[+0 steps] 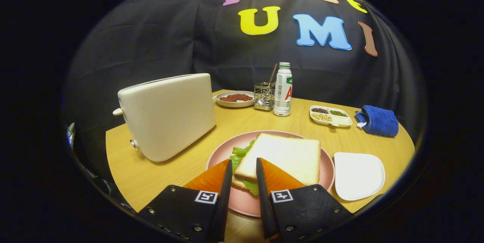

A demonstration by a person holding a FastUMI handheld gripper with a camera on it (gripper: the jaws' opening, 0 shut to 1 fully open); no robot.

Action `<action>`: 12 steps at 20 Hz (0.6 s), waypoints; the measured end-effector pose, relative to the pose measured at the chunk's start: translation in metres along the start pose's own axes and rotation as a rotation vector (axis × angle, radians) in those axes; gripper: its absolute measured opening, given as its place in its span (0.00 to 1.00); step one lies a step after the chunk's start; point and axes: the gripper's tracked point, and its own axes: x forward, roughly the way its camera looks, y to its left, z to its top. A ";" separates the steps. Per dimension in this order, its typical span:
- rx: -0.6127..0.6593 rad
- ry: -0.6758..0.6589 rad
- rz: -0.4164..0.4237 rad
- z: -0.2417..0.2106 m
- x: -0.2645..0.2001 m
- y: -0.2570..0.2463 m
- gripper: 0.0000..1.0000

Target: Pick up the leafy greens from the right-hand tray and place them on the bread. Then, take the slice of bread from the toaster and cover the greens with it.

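The counter (151, 167) is a light yellow wood grain. A pink plate (329, 167) carries white bread (287, 152) over green leaves (239, 153). The toaster (170, 114) is cream, the tray (357, 175) beside the plate plain white — and farther back, the folded cloth (378, 121) is deep blue, the bottle (283, 89) white with a green cap.

Top bread slice (281, 156) conceals most of the leafy greens (239, 153) — only edges protrude. Gripper (243, 166) fingers, slightly parted, mask the pink plate (327, 167) near rim; the lower slice is barely visible.
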 end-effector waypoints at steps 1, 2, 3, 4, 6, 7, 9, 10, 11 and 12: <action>-0.010 -0.009 -0.004 0.000 -0.001 0.000 0.37; -0.013 -0.017 -0.007 0.001 -0.002 0.001 0.37; -0.010 -0.028 -0.009 0.002 -0.003 0.000 0.37; -0.002 -0.041 -0.010 0.003 -0.004 -0.001 0.37; 0.016 -0.064 -0.010 0.006 -0.005 -0.002 0.37; 0.012 -0.073 -0.010 0.007 -0.007 -0.001 0.37; -0.011 -0.091 -0.012 0.009 -0.008 0.001 0.37; -0.019 -0.100 -0.011 0.010 -0.009 0.002 0.37; -0.021 -0.107 -0.013 0.011 -0.010 0.002 0.37; -0.021 -0.113 -0.012 0.011 -0.011 0.002 0.37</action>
